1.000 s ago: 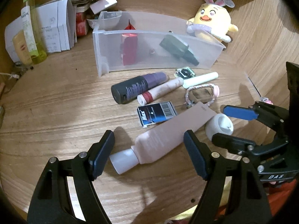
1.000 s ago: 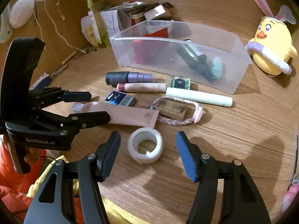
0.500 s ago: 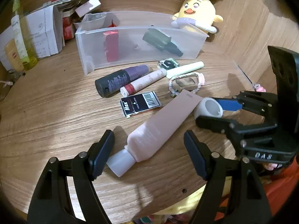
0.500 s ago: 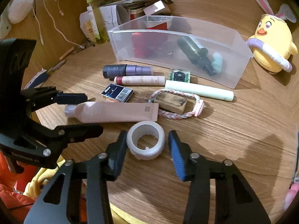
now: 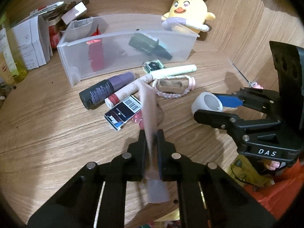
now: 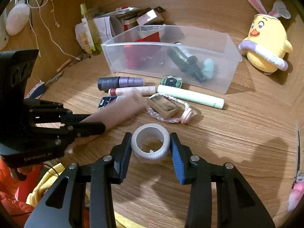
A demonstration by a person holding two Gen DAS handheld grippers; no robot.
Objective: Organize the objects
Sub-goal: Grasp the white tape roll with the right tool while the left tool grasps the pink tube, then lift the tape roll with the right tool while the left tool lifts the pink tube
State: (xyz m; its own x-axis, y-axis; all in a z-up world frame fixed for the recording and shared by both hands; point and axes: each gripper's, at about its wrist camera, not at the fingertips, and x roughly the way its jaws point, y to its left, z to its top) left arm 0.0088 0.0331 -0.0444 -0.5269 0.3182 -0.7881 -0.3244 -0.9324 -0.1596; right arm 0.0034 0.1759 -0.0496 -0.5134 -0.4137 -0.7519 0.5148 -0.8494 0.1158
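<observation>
My left gripper (image 5: 151, 134) is shut on a pink squeeze tube (image 5: 149, 112), held edge-on above the wooden table; the tube also shows in the right wrist view (image 6: 117, 114). My right gripper (image 6: 151, 142) is shut on a white tape roll (image 6: 151, 145), which also shows in the left wrist view (image 5: 207, 104). A clear plastic bin (image 6: 209, 79) stands behind, holding a red item, a dark bottle and a teal piece. In front of it lie a dark purple bottle (image 6: 119, 82), a pink lip tube (image 6: 133, 90), a pale green tube (image 6: 190, 96), a black card pack (image 5: 123, 112) and a braided band (image 6: 169, 107).
A yellow chick plush (image 6: 266, 45) sits at the far right. Boxes, papers and a yellow-green bottle (image 6: 89, 28) crowd the back left. The table's front edge runs just below both grippers. White cords hang at the left wall.
My left gripper has shut on the pink tube and lifted it, turning it edge-on. My right gripper has closed on the tape roll.
</observation>
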